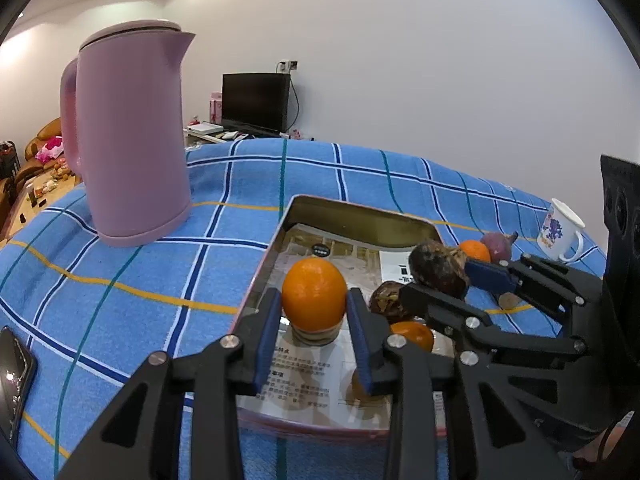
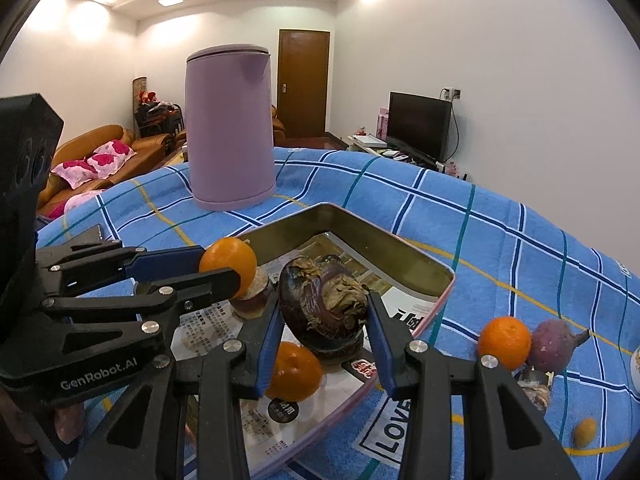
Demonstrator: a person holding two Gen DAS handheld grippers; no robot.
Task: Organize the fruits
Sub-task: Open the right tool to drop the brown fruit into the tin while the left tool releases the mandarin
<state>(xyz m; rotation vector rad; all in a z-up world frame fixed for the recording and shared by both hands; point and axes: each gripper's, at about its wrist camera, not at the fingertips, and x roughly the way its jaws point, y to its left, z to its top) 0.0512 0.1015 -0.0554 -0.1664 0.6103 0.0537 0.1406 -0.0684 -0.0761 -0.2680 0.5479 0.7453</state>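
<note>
The left gripper [image 1: 314, 308] clamps a round orange tangerine [image 1: 314, 294] low over the shallow rectangular metal tray lined with printed paper [image 1: 360, 216], just above a small tan-topped fruit [image 2: 252, 294] lying there. The right gripper [image 2: 324, 320] holds a dark purple fruit with a dried, papery calyx [image 2: 322, 304] over the same tray, close above another dark fruit [image 1: 386, 302]. A second tangerine [image 2: 294, 376] lies in the tray; a third [image 2: 505, 342] and a purple fruit with a stem [image 2: 554, 344] are still on the blue checked cloth [image 1: 160, 272]. If either fruit is let go onto the rounded one beneath, it will likely roll, perhaps over the low rim. The two grippers are near enough to knock each other. The fruits beneath are mostly hidden, so contact cannot be judged; small items at the right edge are unclear
</note>
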